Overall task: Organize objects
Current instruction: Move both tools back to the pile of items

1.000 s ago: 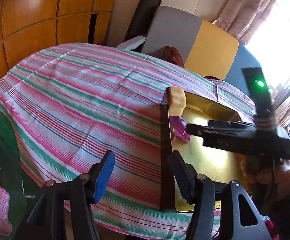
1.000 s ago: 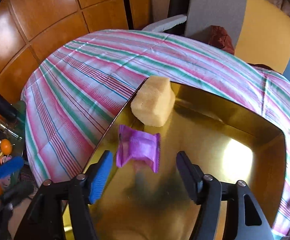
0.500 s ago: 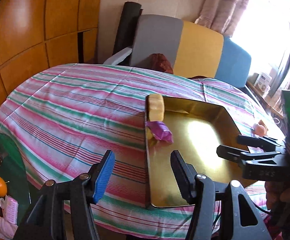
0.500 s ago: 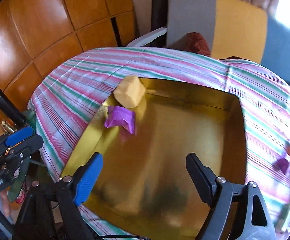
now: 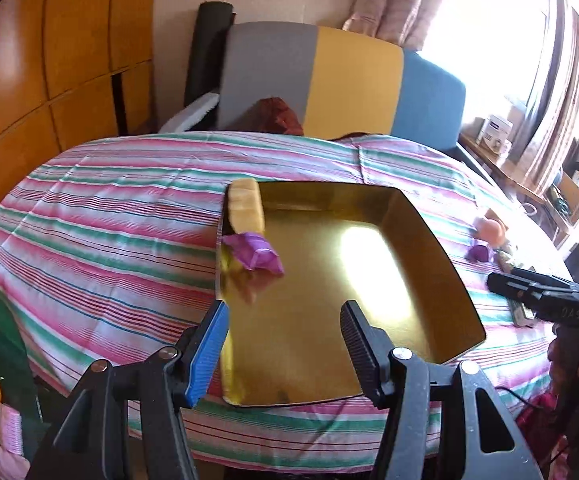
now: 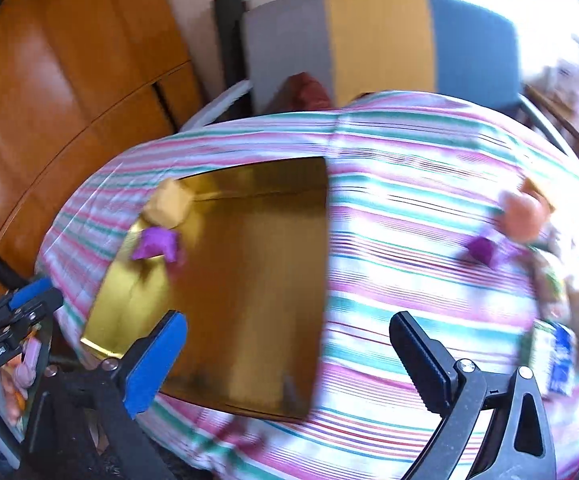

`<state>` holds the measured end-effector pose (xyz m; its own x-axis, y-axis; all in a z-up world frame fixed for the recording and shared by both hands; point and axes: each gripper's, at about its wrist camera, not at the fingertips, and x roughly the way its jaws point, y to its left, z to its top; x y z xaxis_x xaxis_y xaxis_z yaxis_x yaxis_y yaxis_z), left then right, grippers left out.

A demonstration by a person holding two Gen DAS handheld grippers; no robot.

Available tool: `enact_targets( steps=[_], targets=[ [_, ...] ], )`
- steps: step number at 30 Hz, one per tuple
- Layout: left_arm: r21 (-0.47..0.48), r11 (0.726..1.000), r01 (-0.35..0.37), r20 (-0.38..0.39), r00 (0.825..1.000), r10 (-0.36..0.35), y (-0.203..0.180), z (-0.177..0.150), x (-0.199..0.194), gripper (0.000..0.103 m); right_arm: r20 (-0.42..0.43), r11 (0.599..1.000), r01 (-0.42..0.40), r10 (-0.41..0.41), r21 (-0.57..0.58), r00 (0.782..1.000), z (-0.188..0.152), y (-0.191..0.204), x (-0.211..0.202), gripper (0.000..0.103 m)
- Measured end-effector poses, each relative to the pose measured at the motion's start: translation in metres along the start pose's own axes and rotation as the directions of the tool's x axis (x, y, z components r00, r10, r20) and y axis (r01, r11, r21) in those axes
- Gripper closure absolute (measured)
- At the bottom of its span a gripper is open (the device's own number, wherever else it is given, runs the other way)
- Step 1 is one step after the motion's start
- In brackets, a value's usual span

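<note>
The table [image 5: 101, 216] is covered by a cloth striped in pink, green and white, which hangs over the near edge. A gold tray [image 5: 429, 252] lies directly on the cloth near the middle of the near edge. Toward the table's right edge, well apart from the tray, several small items lie on the cloth: an orange-pink rounded object [image 6: 523, 214], a small purple object [image 6: 481, 250] just beside it, and a white-and-blue packet [image 6: 557, 354] nearer the near right corner. Motion blur prevents closer identification of these items.
</note>
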<state>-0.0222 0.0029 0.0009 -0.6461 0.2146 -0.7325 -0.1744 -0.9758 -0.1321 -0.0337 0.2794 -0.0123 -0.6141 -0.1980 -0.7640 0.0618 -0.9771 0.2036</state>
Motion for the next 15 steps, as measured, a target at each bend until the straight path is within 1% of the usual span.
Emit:
enact_targets(
  steps=[4, 8, 10, 12, 15],
  targets=[
    [0.010, 0.999, 0.045, -0.030, 0.999, -0.045, -0.012, 0.001, 0.005, 0.044, 0.022, 0.993, 0.081, -0.083, 0.090, 0.996, -0.006, -0.051, -0.023, 0.000],
    [0.055, 0.992, 0.113, -0.056, 0.992, -0.110, -0.034, 0.003, 0.009, 0.044, 0.053, 0.963, 0.161, -0.176, 0.215, 0.983, -0.014, -0.107, -0.052, 0.000],
    [0.091, 0.984, 0.155, -0.054, 0.987, -0.150, -0.051, 0.007, 0.008, 0.044, 0.074, 0.936, 0.197, -0.228, 0.291, 0.971, -0.019, -0.135, -0.070, 0.000],
    [0.130, 0.971, 0.202, -0.053, 0.979, -0.197, -0.070, 0.011, 0.006, 0.044, 0.093, 0.899, 0.228, -0.281, 0.375, 0.955, -0.025, -0.164, -0.089, 0.000],
    [0.197, 0.940, 0.280, -0.080, 0.960, -0.269, -0.107, 0.017, 0.008, 0.044, 0.116, 0.842, 0.229, -0.323, 0.489, 0.939, -0.036, -0.202, -0.113, 0.000]
  ],
)
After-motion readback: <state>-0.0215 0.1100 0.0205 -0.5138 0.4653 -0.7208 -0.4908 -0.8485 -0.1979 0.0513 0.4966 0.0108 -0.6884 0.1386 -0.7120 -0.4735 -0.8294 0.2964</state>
